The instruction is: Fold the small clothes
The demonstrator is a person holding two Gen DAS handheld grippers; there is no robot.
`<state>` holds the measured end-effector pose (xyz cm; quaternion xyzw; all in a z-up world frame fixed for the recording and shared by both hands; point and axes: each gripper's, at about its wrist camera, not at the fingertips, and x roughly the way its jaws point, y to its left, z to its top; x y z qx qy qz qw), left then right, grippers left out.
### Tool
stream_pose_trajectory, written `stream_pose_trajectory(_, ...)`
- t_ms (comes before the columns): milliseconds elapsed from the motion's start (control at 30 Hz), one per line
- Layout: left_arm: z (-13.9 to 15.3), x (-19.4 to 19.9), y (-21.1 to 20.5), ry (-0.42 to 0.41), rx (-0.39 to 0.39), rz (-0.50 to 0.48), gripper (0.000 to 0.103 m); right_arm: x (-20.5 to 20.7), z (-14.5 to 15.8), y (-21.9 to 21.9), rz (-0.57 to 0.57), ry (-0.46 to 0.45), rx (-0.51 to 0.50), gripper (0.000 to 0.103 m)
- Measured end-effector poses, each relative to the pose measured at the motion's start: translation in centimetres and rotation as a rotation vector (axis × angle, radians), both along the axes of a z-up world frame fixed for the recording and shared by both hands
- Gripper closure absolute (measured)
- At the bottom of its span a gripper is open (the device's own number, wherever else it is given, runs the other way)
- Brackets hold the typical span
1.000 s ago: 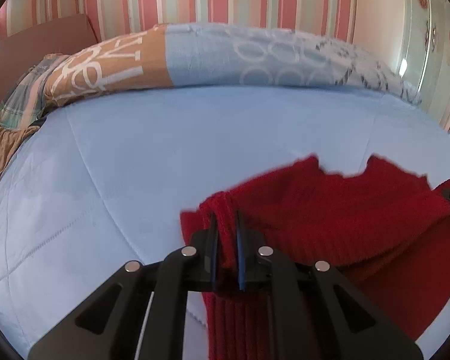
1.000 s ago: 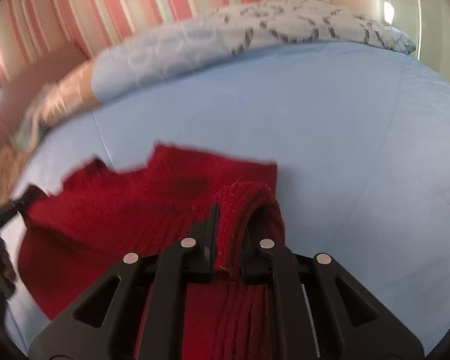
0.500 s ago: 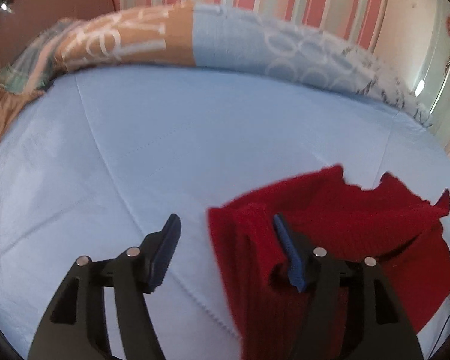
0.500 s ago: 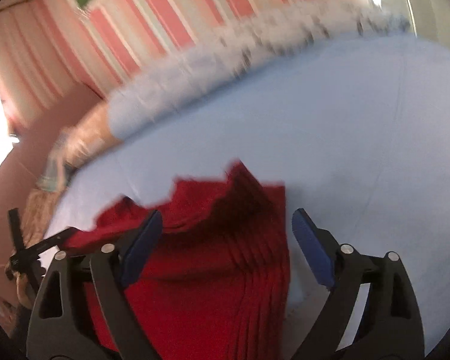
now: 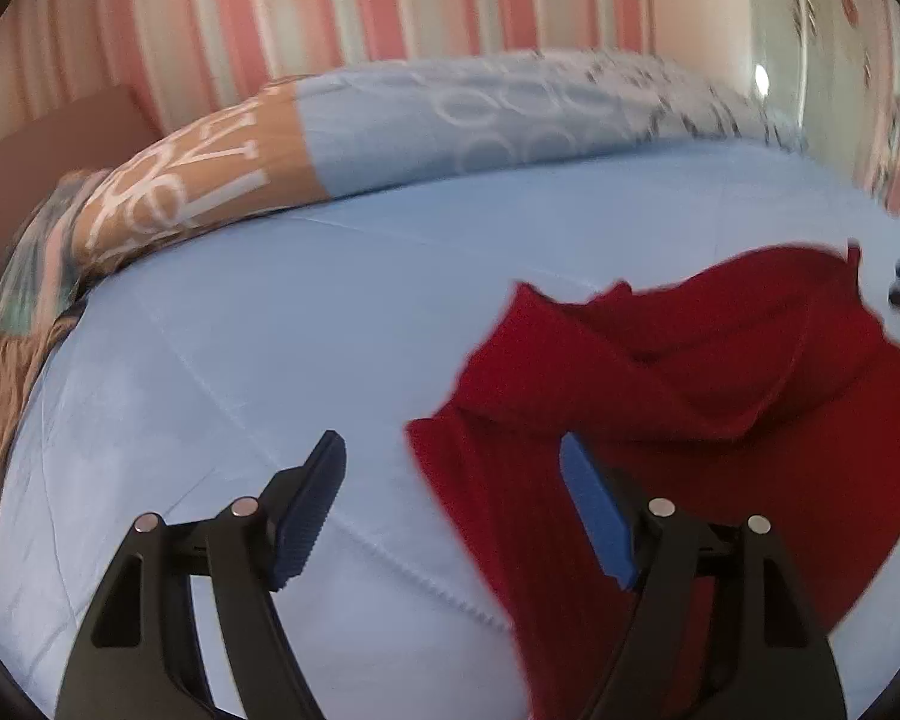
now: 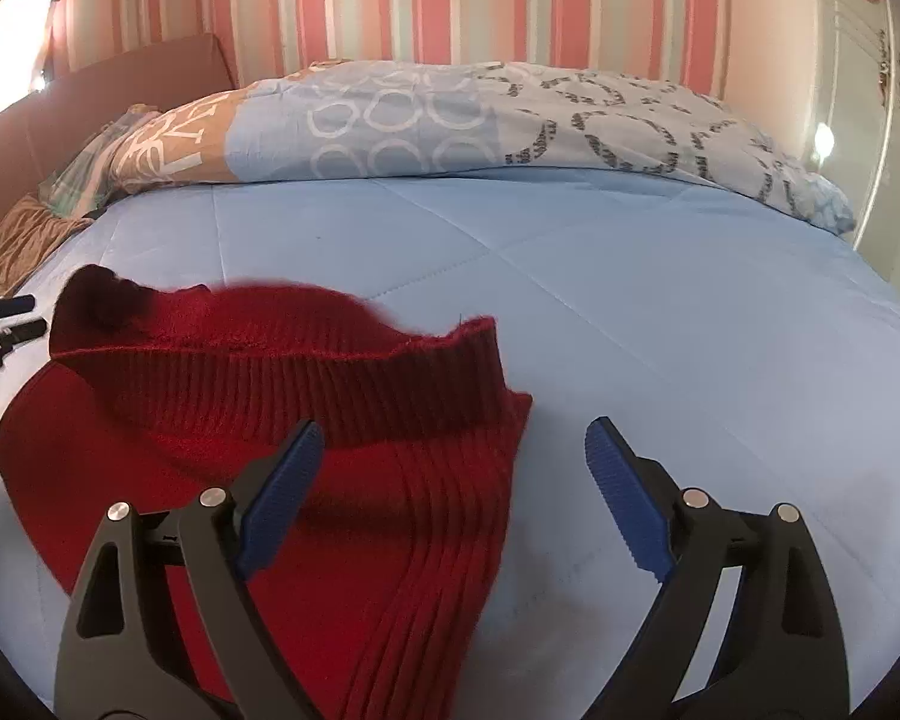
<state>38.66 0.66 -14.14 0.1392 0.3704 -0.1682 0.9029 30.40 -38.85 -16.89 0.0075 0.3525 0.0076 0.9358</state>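
- A pale blue quilted bed (image 6: pixel 630 312) fills the room's middle, a rolled patterned duvet (image 6: pixel 450 126) along its far edge under striped wallpaper.
- The red knitted garment (image 6: pixel 342 438) lies on the bed's near side, its ribbed hem doubled back over the body: one fold looks laid.
- The right gripper (image 6: pixel 453 468) hangs released over the garment's right edge, jaws wide, nothing between the pads.
- The left gripper (image 5: pixel 453 480), jaws just opened, straddles the left edge (image 5: pixel 450 468) without pinching it.
- Next move, likely: seize fresh corners for a second fold, squaring edges first.
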Motion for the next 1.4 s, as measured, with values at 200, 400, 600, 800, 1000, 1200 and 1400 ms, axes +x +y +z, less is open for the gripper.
stream_pose_trajectory(200, -2.5, 3.6, -3.4, 0.027, 0.109, 0.032, 0.027, 4.4, -2.0, -1.8, -0.042, 0.096, 0.020, 0.017)
stream_pose_trajectory(400, -3.3, 8.0, -2.5, 0.091, 0.108, 0.191, 0.027, 6.4, -4.4, -3.6, -0.171, 0.181, 0.031, 0.023)
stream_pose_trajectory(600, 0.7, 3.4, -2.0, 0.028, -0.009, 0.125, 0.028, 3.3, 0.2, -0.9, 0.060, -0.022, 0.081, 0.020)
stream_pose_trajectory(800, 1.0, -0.7, -5.7, 0.025, -0.034, -0.002, 0.028, 6.9, -0.2, 3.0, 0.301, 0.112, 0.022, 0.021)
stream_pose_trajectory(1000, -1.5, -1.2, -7.0, 0.074, -0.034, 0.004, 0.028, 9.1, -3.0, 4.8, 0.397, 0.264, -0.039, 0.046)
stream_pose_trajectory(1200, -2.1, -0.3, -6.2, 0.071, -0.043, 0.082, 0.028, 7.7, -2.2, 5.1, 0.373, 0.167, -0.050, 0.095)
stream_pose_trajectory(1400, -0.7, 0.9, -5.4, 0.050, -0.076, 0.122, 0.029, 7.5, -0.7, 3.0, 0.251, 0.065, -0.012, 0.095)
